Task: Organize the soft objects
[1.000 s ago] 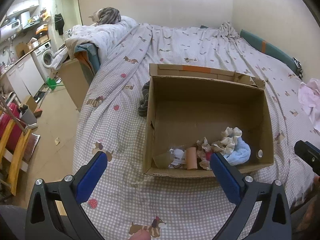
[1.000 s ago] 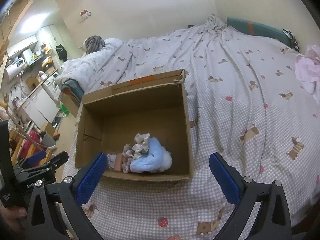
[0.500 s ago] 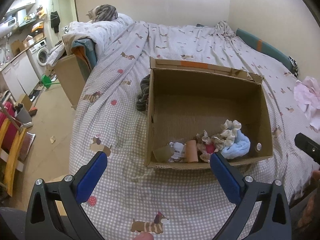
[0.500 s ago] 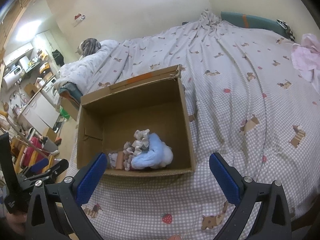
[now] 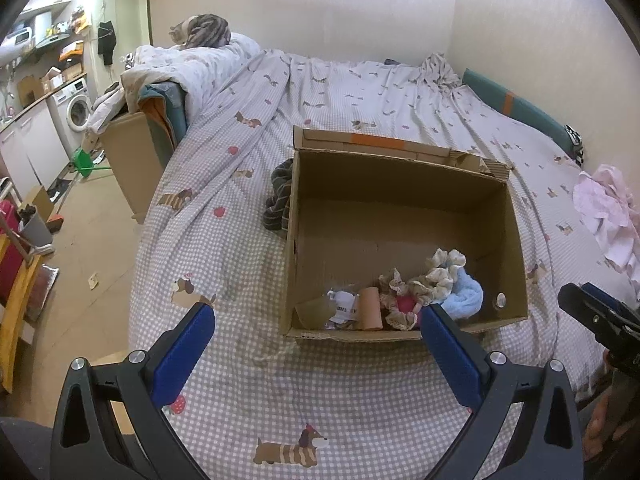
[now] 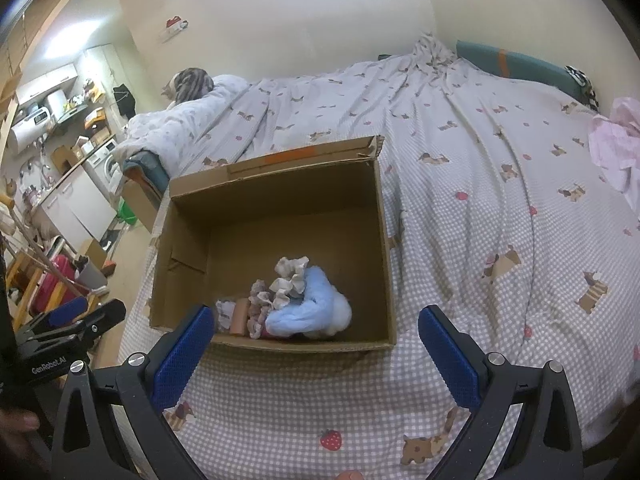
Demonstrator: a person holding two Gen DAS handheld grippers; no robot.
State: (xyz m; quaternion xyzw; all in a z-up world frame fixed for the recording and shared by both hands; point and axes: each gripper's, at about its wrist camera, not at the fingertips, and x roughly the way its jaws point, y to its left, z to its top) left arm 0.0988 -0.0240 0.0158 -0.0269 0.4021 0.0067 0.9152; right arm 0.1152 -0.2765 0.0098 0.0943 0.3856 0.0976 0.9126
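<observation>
I held my left gripper and right gripper spread wide and empty above the checked bedspread, just short of the cardboard box holding the blue plush and scrunchies against its near wall.

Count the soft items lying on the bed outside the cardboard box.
2. A dark striped cloth lies bunched against the cardboard box on its left outer wall; a pink garment lies on the bed far to the right. Others may hide behind the box.
</observation>
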